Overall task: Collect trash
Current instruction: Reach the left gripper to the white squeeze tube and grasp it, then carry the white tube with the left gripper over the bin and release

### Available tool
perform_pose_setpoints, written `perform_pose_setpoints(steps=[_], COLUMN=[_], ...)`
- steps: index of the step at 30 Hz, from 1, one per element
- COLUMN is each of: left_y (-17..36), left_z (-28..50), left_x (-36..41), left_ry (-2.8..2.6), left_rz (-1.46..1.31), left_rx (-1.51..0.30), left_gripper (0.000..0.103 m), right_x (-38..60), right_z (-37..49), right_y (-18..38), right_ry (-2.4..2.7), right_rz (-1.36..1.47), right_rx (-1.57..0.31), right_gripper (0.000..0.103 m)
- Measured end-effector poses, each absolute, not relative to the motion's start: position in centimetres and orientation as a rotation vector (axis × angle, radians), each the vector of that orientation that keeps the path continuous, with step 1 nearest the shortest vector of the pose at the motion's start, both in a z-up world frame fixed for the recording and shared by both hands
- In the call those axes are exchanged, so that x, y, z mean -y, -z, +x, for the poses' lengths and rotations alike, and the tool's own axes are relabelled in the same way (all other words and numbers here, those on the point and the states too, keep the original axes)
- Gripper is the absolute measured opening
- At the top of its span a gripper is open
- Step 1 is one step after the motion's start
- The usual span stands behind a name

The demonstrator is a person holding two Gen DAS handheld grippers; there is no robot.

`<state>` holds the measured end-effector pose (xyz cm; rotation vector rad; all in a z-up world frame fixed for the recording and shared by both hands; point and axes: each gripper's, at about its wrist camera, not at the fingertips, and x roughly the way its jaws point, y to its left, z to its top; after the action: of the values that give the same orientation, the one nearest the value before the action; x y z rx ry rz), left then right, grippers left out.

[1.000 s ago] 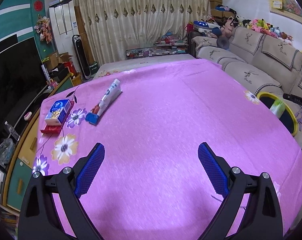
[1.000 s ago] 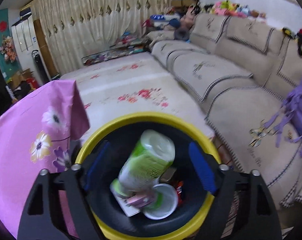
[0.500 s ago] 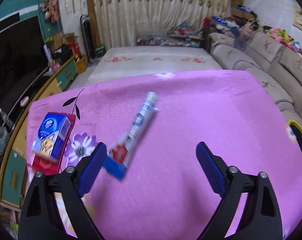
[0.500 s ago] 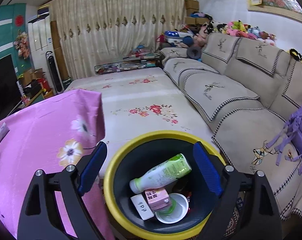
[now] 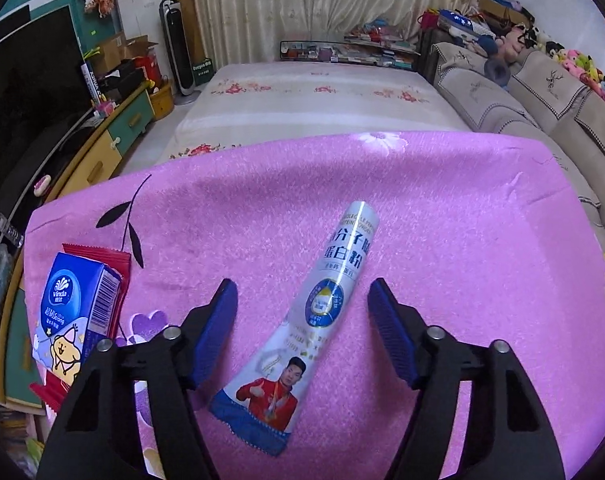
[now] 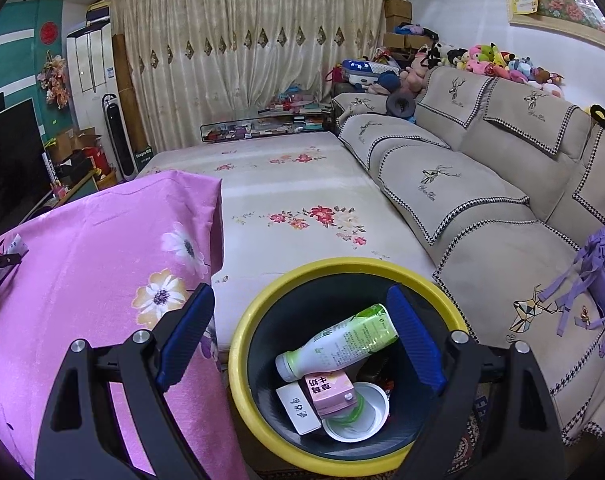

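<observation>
Closing in on the next piece of trash: left gripper (image 5: 302,320) straddling the protein powder sachet (image 5: 302,332) at lower centre of the left wrist view, jaws having just been narrowing, both blue pads still clear of the wrapper, so released and gripping nothing yet.

Right gripper (image 6: 302,340) hanging spread wide and empty over the yellow-rimmed bin (image 6: 238,360) at lower centre of the right wrist view.

Judging progress as partway. Already lying in the bin: a green-and-white drink bottle (image 6: 338,340), a pink milk carton (image 6: 328,394), a small white box (image 6: 296,408) and a white lid (image 6: 354,416). Still waiting on the pink floral tablecloth (image 5: 442,240): the sachet, plus, at lower left of the left wrist view, a blue Vinda tissue pack (image 5: 72,316) resting on a red wrapper (image 5: 102,254); telling whether those two count as trash not possible.

Sachet looking like a long, slim stick pack, glossy white with blue print, a figure in red near the crimped blue end closest to the camera, lying flat, slanting toward upper right, likely light and slippery.
</observation>
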<state>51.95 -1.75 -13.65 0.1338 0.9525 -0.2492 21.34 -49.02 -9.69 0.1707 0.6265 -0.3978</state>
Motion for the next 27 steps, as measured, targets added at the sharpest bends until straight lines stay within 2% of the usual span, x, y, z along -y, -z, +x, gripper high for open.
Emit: perform_pose_setpoints(steps=[1, 4, 6, 8, 9, 15, 27], left_y=[13.6, 13.5, 13.4, 13.3, 13.2, 12.8, 9.8], left_z=[52.2, 52.1, 51.8, 51.3, 50.9, 46.4, 34.0], left_x=[1.9, 1.9, 1.9, 2.0, 2.1, 5.5, 23.3], left_ry=[0.249, 0.256, 0.252, 0.239, 0.232, 0.267, 0.58], left_rz=[0.142, 0.149, 0.15, 0.14, 0.13, 0.159, 0.269], left_rx=[-0.953, -0.949, -0.945, -0.945, -0.946, -0.926, -0.858], left_gripper=[0.065, 0.052, 0.035, 0.025, 0.023, 0.021, 0.021], right_x=[48.9, 48.7, 48.7, 48.7, 48.7, 49.3, 52.2], right_z=[21.2, 20.8, 20.3, 19.7, 19.4, 17.5, 11.4], right_y=[9.6, 9.6, 9.5, 9.4, 9.4, 9.6, 9.0], right_ry=[0.397, 0.391, 0.391, 0.391, 0.392, 0.407, 0.441], right_rz=[0.171, 0.177, 0.184, 0.193, 0.198, 0.217, 0.284], right_rx=[-0.624, -0.619, -0.615, -0.61, -0.608, -0.609, -0.555], right_gripper=[0.083, 0.083, 0.083, 0.083, 0.083, 0.083, 0.083])
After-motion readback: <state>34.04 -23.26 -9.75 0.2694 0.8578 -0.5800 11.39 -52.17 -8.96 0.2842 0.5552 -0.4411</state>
